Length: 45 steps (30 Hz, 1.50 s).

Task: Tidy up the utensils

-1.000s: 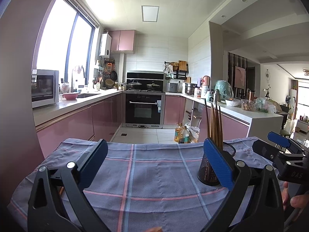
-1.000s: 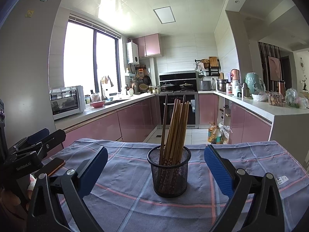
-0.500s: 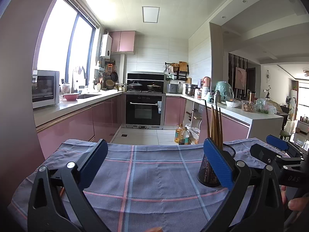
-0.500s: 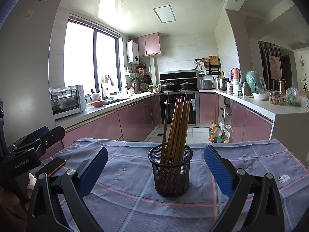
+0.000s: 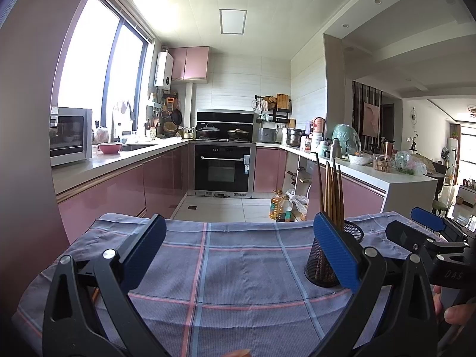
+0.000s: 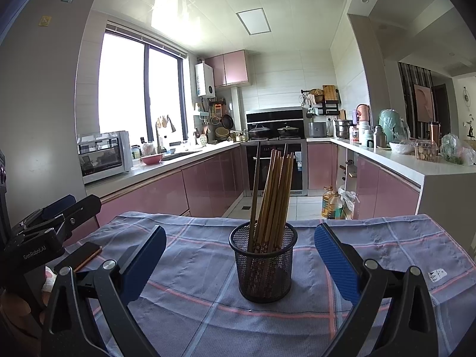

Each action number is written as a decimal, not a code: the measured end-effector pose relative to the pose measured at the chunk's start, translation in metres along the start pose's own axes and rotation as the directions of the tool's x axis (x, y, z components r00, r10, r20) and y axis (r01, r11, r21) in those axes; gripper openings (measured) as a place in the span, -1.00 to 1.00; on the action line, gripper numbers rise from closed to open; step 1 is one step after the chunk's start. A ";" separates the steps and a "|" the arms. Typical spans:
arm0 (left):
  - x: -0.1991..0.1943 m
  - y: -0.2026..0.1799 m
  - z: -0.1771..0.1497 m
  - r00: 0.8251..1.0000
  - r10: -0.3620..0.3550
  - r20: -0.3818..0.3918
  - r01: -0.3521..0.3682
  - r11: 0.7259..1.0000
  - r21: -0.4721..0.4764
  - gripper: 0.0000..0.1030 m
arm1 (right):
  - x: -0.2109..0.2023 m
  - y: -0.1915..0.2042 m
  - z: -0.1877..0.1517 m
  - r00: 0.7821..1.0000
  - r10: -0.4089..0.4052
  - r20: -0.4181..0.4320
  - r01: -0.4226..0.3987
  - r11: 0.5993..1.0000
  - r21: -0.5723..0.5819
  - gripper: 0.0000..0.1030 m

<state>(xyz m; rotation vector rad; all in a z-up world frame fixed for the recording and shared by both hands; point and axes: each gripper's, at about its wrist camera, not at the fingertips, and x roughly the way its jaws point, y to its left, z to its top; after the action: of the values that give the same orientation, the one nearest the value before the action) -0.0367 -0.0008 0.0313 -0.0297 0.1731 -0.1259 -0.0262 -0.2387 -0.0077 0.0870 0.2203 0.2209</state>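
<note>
- Chopsticks (image 6: 272, 196) stand near-upright in the cup (image 6: 263, 264) on the cloth (image 6: 193, 306).
- Right gripper (image 6: 239, 255): spread wide, empty, cup dead ahead (nearer).
- Left gripper (image 5: 238, 253): wide, empty, cup off right.

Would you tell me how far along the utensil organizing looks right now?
Done: the chopsticks stand bundled in the mesh holder on the checked cloth. In hand: nothing; the left gripper and right gripper are both open and empty. Left: no loose utensils show, so it looks essentially finished.
</note>
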 end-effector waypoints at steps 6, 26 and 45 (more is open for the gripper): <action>0.000 0.000 0.000 1.000 -0.001 -0.001 0.001 1.000 -0.001 0.89 | 0.001 -0.001 0.000 1.000 0.003 -0.001 -0.003 1.000 0.001 0.87; -0.001 -0.001 0.000 1.000 0.000 -0.005 0.000 1.000 0.001 0.89 | 0.001 -0.001 0.000 1.000 0.004 0.000 -0.004 1.000 0.005 0.87; 0.000 -0.003 -0.001 1.000 0.004 -0.010 -0.004 1.000 0.001 0.89 | 0.002 0.001 0.000 1.000 0.003 -0.005 -0.003 1.000 0.011 0.87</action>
<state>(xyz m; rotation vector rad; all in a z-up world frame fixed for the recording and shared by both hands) -0.0372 -0.0038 0.0307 -0.0278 0.1827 -0.1223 -0.0244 -0.2375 -0.0085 0.0979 0.2266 0.2230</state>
